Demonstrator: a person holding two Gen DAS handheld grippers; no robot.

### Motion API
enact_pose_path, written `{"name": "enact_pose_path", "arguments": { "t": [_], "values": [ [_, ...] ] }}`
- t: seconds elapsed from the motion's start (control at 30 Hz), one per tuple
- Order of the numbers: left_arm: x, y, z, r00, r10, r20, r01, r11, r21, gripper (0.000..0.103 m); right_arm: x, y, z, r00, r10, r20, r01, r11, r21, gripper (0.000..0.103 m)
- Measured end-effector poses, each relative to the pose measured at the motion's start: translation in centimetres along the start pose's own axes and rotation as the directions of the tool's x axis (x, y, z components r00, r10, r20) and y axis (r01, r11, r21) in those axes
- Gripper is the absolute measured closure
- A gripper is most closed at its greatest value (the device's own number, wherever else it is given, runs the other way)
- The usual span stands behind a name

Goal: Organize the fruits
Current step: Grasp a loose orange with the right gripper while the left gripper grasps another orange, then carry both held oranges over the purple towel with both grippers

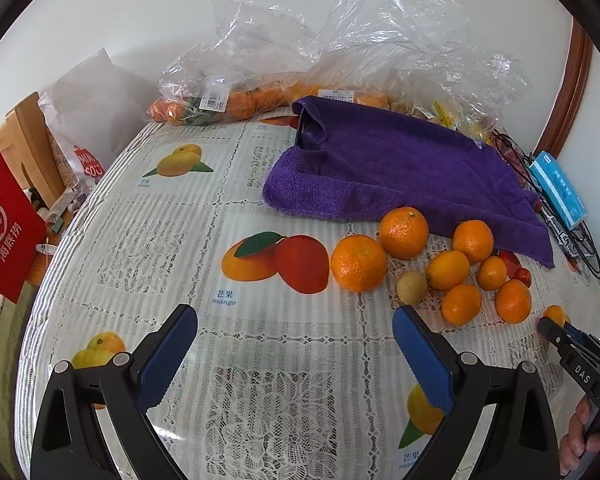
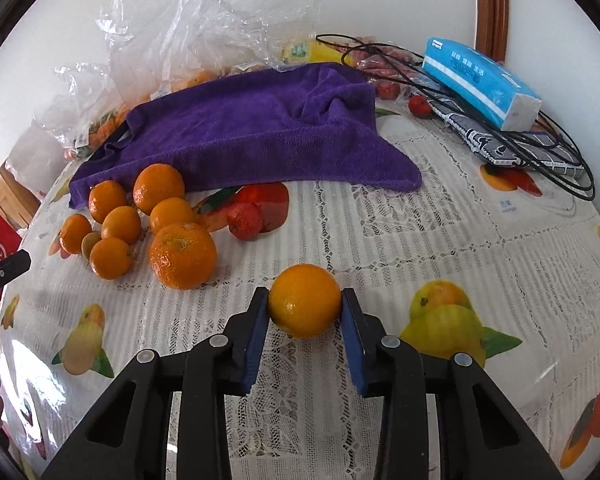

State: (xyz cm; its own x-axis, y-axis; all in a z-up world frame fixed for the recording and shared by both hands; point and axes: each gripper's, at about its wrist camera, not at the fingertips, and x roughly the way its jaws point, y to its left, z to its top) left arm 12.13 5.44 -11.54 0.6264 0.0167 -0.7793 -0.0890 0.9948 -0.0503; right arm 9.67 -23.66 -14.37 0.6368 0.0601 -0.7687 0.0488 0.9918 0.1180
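Note:
My right gripper (image 2: 304,304) is shut on a small orange (image 2: 304,300) just above the tablecloth; it also shows at the right edge of the left wrist view (image 1: 555,320), with the orange (image 1: 554,313). A cluster of several oranges (image 2: 182,254) and small kumquats lies to its left, in front of a purple towel (image 2: 252,128). A small red fruit (image 2: 244,221) lies beside the cluster. In the left wrist view the cluster (image 1: 357,263) sits ahead and right of my left gripper (image 1: 295,330), which is open and empty above the cloth.
Clear plastic bags with oranges (image 1: 236,100) lie at the table's back. A blue tissue pack (image 2: 479,82), black cables (image 2: 555,152) and a patterned pouch sit at the back right. A red bag (image 1: 4,220) stands beyond the left table edge.

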Motion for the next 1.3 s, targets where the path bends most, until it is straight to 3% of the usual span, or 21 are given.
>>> {"name": "enact_pose_path", "arguments": {
  "t": [0.33, 0.6, 0.7, 0.8, 0.87, 1.0, 1.3],
  "values": [
    [2.2, -0.5, 1.3, 0.999, -0.052, -0.005, 0.052, 0.999, 0.001, 0.010, 0.1, 0.1, 0.3, 1.000, 0.000, -0.002, 0.000, 1.000, -0.025, 0.068],
    [5.4, -2.1, 2.0, 0.994, -0.095, -0.054, 0.095, 0.995, 0.006, 0.024, 0.3, 0.1, 0.3, 1.000, 0.013, 0.001, -0.013, 0.999, -0.040, 0.068],
    [6.1, -2.6, 1.8, 0.994, -0.096, -0.052, 0.097, 0.995, 0.016, 0.031, 0.4, 0.3, 0.2, 1.000, 0.012, 0.008, -0.012, 0.998, -0.055, 0.067],
    [6.2, -3.2, 1.9, 0.996, -0.082, -0.040, 0.084, 0.995, 0.056, 0.045, 0.4, 0.2, 0.2, 1.000, 0.018, 0.017, -0.017, 0.999, -0.047, 0.068],
    [6.0, -3.7, 1.7, 0.994, -0.102, -0.033, 0.104, 0.990, 0.095, 0.064, 0.4, 0.1, 0.3, 0.999, 0.032, 0.020, -0.031, 0.999, -0.044, 0.068],
    [5.6, -3.9, 1.3, 0.997, -0.081, -0.013, 0.082, 0.989, 0.124, 0.064, -0.4, 0.0, 0.8, 0.998, 0.046, 0.040, -0.045, 0.999, -0.030, 0.068],
    [3.4, -2.4, 2.0, 0.993, -0.121, 0.002, 0.121, 0.990, 0.070, 0.064, -2.5, 0.9, 4.2, 0.991, 0.067, 0.115, -0.063, 0.997, -0.041, 0.068]
  ]
}}
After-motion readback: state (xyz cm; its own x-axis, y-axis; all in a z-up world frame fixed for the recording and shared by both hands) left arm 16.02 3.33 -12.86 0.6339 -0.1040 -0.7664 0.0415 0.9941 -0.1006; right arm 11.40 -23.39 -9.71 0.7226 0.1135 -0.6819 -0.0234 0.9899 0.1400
